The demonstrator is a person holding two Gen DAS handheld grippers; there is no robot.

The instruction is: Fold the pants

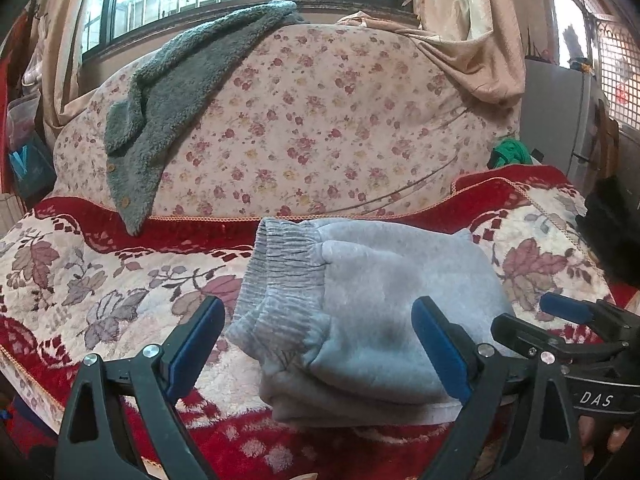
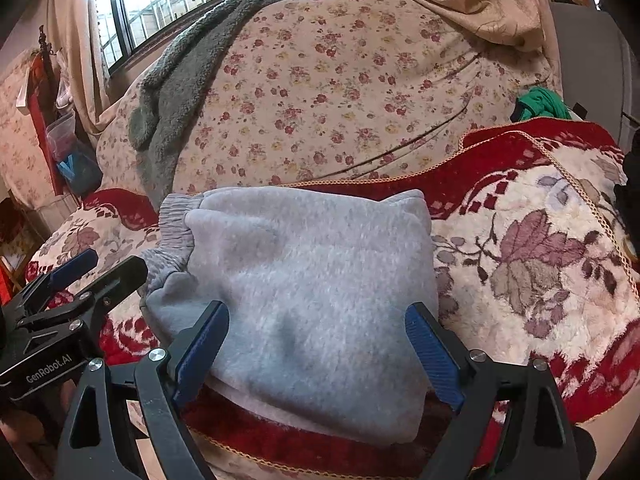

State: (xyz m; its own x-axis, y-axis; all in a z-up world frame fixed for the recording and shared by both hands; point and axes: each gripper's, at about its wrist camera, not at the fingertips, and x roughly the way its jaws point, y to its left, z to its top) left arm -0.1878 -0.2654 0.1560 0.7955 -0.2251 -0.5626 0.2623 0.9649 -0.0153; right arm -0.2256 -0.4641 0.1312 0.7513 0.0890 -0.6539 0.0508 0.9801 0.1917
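Observation:
The grey fleece pants lie folded into a compact stack on the red floral sofa blanket, ribbed waistband and cuff on the left. They also show in the right wrist view. My left gripper is open and empty, its blue pads either side of the stack's near left part. My right gripper is open and empty over the stack's near edge. The right gripper shows at the right edge of the left wrist view, and the left gripper shows at the left of the right wrist view.
A floral-covered sofa back rises behind the pants, with a grey-green fleece garment draped over its left side. A green cloth sits at the right corner. Curtains and a window are behind. The blanket's front edge is near the grippers.

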